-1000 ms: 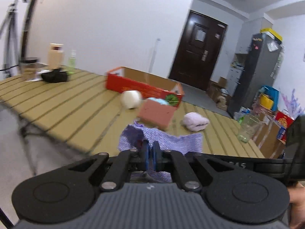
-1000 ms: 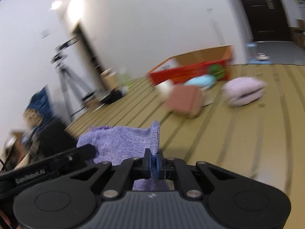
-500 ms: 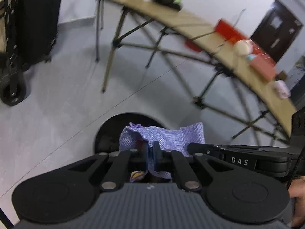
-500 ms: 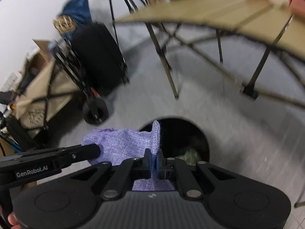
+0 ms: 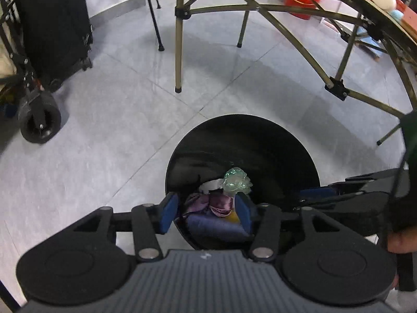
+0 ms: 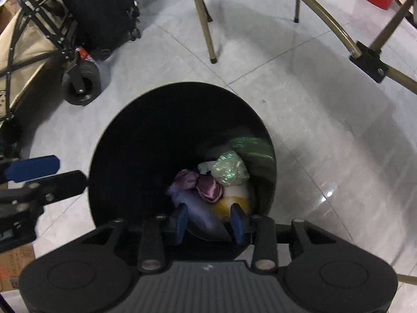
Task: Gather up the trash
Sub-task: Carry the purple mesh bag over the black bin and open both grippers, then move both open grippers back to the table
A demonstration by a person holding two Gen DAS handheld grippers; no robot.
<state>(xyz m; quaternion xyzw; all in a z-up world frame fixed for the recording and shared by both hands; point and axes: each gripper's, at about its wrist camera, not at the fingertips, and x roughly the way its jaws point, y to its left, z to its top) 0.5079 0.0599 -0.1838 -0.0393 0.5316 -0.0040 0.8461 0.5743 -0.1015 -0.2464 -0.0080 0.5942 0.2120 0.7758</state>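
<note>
Your left gripper (image 5: 206,215) and right gripper (image 6: 210,221) have just spread their jaws, nothing pinched; the purple cloth (image 6: 194,208) lies in the black bin (image 6: 125,135), at 12 o'clock of both; lift straight up, clear of the rim

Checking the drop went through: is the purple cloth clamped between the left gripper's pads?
No, the left gripper stands open over the black bin, and the purple cloth lies inside it.

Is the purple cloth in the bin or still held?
In the bin: the purple cloth lies atop the trash, both grippers' jaws having just opened, nothing clamped.
</note>
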